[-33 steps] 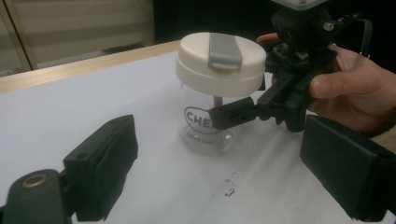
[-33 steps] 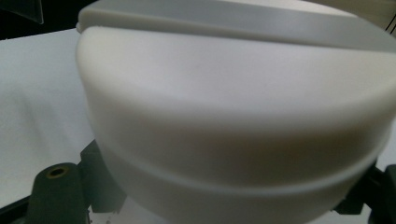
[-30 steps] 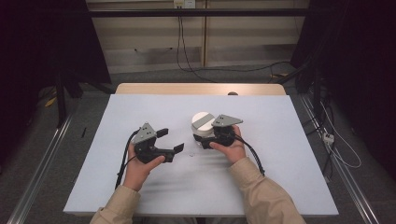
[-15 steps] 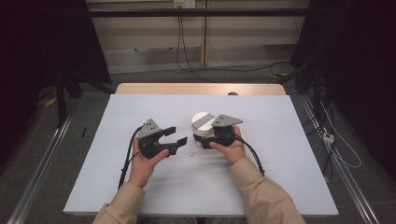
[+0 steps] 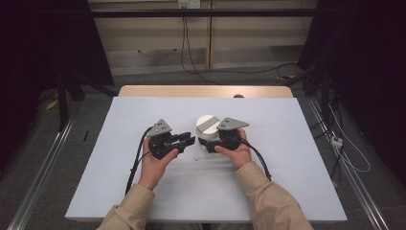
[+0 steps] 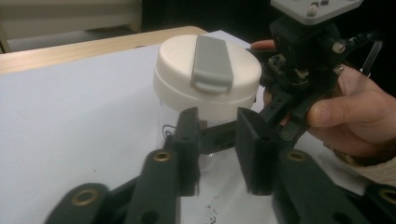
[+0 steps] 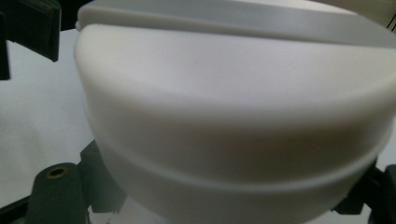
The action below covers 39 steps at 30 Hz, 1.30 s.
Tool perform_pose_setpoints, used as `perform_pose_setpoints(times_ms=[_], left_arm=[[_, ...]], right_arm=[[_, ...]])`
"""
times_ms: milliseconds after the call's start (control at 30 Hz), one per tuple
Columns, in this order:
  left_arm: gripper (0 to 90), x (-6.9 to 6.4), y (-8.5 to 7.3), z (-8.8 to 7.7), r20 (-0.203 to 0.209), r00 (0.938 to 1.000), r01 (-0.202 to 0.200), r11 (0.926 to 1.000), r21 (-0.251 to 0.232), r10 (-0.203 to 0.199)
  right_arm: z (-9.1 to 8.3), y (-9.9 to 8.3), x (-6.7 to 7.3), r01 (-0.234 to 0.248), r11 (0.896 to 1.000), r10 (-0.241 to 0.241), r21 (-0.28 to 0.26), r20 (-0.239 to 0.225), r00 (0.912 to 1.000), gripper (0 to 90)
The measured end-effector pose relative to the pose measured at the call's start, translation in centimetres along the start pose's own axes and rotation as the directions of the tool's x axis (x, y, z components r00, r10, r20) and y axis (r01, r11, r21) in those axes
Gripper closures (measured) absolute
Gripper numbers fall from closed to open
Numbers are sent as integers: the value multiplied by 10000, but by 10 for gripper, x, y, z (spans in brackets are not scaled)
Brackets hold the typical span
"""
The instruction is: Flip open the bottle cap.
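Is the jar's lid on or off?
On. The cream lid with its grey flap caps the clear jar, standing upright on the table.

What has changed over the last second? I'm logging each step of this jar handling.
The left gripper edged right toward the jar and its jaws have just been closing; in the left gripper view nothing sits between them yet, the jar just beyond. The right gripper kept its place by the jar, which stayed upright on the table.
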<state>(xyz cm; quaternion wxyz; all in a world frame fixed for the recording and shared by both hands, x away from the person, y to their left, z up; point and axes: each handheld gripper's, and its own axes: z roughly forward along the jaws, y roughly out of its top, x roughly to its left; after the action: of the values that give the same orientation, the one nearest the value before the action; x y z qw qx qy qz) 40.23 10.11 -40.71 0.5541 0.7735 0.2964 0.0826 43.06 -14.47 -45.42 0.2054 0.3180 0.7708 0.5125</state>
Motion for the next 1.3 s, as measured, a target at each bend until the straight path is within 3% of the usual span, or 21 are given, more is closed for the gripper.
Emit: perform_pose_setpoints(times_ms=[200,367,567,933,1300], left_arm=[[850,-2,1,6,185,9998,-110,9995,285,105],[900,-1,0,10,172,9998,-34,9988,485,26],[900,0,0,12,49,9999,-103,9976,681,100],[900,1,7,19,-159,9999,47,9984,555,-39],[900,-1,15,19,-265,9996,-95,9984,559,110]], right_arm=[[0,0,0,-4,10000,4,4,1,10000,187],[0,0,0,-3,10000,3,3,0,10000,187],[0,0,0,10,10000,-10,5,-6,10000,187],[0,0,0,2,10000,-2,11,-15,10000,187],[0,-1,0,-35,10000,35,-2,-22,10000,187]])
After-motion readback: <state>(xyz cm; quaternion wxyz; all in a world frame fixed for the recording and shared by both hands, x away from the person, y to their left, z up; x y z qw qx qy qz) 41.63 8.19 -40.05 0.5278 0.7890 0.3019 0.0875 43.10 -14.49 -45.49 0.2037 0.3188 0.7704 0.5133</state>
